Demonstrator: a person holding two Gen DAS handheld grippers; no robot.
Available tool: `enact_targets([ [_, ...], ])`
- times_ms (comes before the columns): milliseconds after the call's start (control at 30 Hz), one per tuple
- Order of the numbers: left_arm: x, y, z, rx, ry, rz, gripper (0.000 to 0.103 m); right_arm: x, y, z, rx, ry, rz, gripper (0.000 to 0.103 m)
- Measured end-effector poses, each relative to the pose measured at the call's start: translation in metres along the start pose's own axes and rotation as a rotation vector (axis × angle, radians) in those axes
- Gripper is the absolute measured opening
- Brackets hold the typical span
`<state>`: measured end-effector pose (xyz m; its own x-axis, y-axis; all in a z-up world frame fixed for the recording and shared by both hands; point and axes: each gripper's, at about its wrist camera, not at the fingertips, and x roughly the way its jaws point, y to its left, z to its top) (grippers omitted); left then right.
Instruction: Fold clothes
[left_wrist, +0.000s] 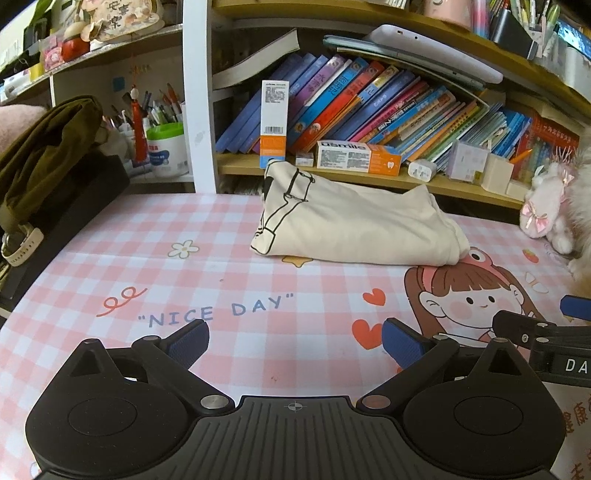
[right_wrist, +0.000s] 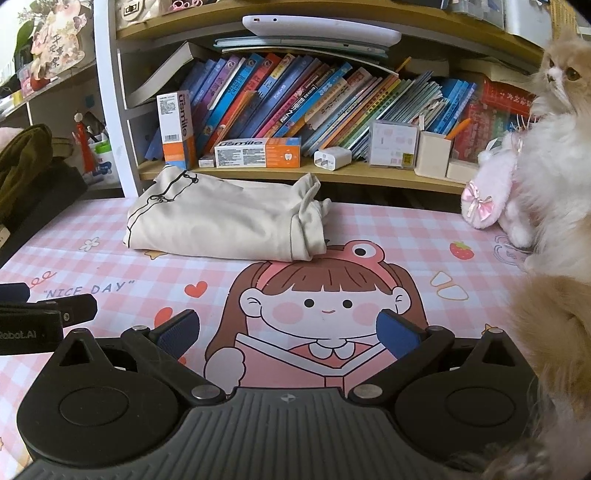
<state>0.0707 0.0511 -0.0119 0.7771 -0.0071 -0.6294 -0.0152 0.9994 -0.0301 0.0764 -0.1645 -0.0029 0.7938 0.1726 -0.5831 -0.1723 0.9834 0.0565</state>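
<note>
A cream garment with black line print (left_wrist: 351, 225) lies folded in a compact bundle at the back of the pink checked desk mat (left_wrist: 184, 273), just before the bookshelf. It also shows in the right wrist view (right_wrist: 225, 221). My left gripper (left_wrist: 295, 341) is open and empty, low over the mat, well short of the garment. My right gripper (right_wrist: 288, 334) is open and empty over the cartoon girl print. The right gripper's fingers (left_wrist: 517, 325) show at the right edge of the left view, and the left gripper's fingers (right_wrist: 55, 310) at the left edge of the right view.
A fluffy cat (right_wrist: 554, 206) sits on the mat at the right, close to my right gripper, beside a pink plush toy (right_wrist: 487, 199). A bookshelf (right_wrist: 280, 173) with books and boxes runs along the back. An olive bag (left_wrist: 40, 155) on a black box stands at the left.
</note>
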Motion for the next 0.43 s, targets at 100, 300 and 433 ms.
enact_targets([
  [100,0.0004,-0.0007,0.0001,0.006,-0.002,0.002,0.103,0.0016,0.0005,0.0003,-0.003,0.003,0.003,0.103],
  [300,-0.0001,-0.0014,0.0,0.009,-0.013,-0.006,0.103,0.0032,0.0002,0.0003,-0.003,0.007,0.008,0.103],
  [433,0.0014,-0.0012,0.0006,0.009,-0.012,-0.006,0.103,0.004,-0.0003,-0.0001,0.001,0.012,0.009,0.103],
])
